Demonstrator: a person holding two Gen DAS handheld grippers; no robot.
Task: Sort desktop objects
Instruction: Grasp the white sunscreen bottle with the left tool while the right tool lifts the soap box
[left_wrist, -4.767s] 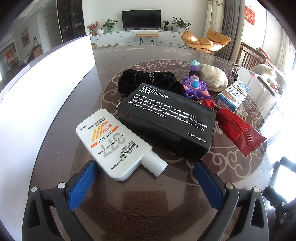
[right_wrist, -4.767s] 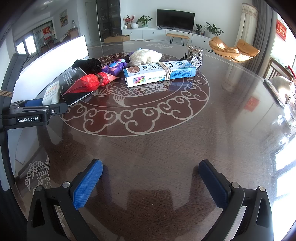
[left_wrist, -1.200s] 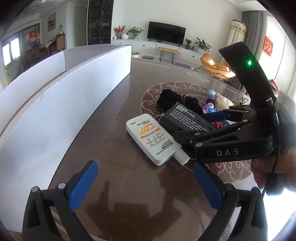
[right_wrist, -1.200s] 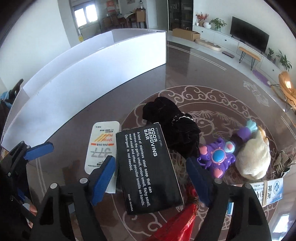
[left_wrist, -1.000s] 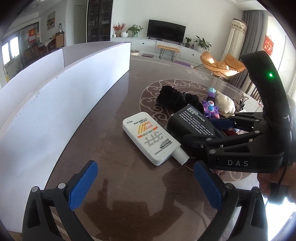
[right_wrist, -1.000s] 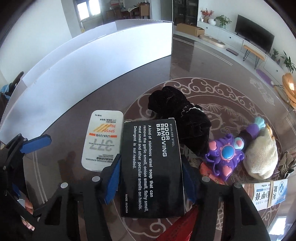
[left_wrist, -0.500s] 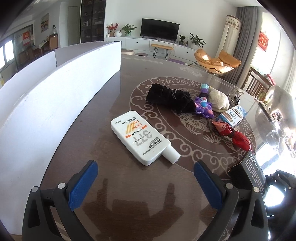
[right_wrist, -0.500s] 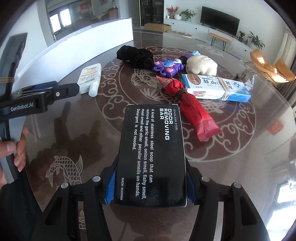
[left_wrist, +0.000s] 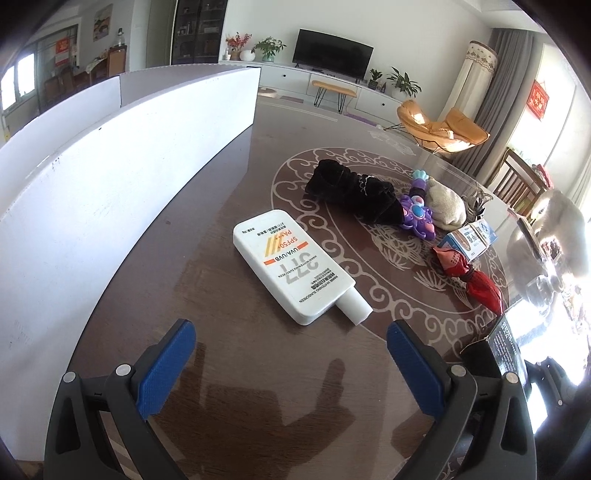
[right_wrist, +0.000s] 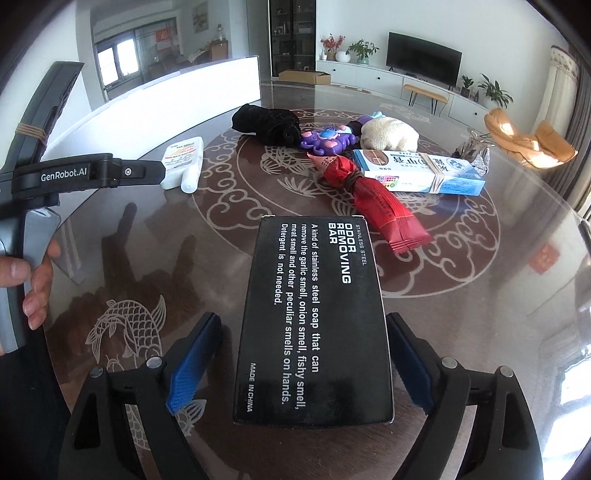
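A black "odor removing bar" box (right_wrist: 314, 317) lies flat on the glass table between the fingers of my right gripper (right_wrist: 303, 354). The left pad stands off the box with a gap; the jaws are open. The box's corner shows in the left wrist view (left_wrist: 508, 350). My left gripper (left_wrist: 291, 365) is open and empty, just short of a white sunscreen bottle (left_wrist: 295, 267), also in the right wrist view (right_wrist: 184, 160).
Farther out lie a black velvet scrunchie (right_wrist: 267, 122), a purple toy (right_wrist: 328, 140), a beige pouch (right_wrist: 389, 134), a red snack packet (right_wrist: 373, 199) and a blue-white medicine box (right_wrist: 417, 171). A white board wall (left_wrist: 92, 192) stands along the table's left side.
My right gripper carried the black box from beside the sunscreen to the table's near side, set it down and opened its jaws. The left gripper stayed open near the sunscreen.
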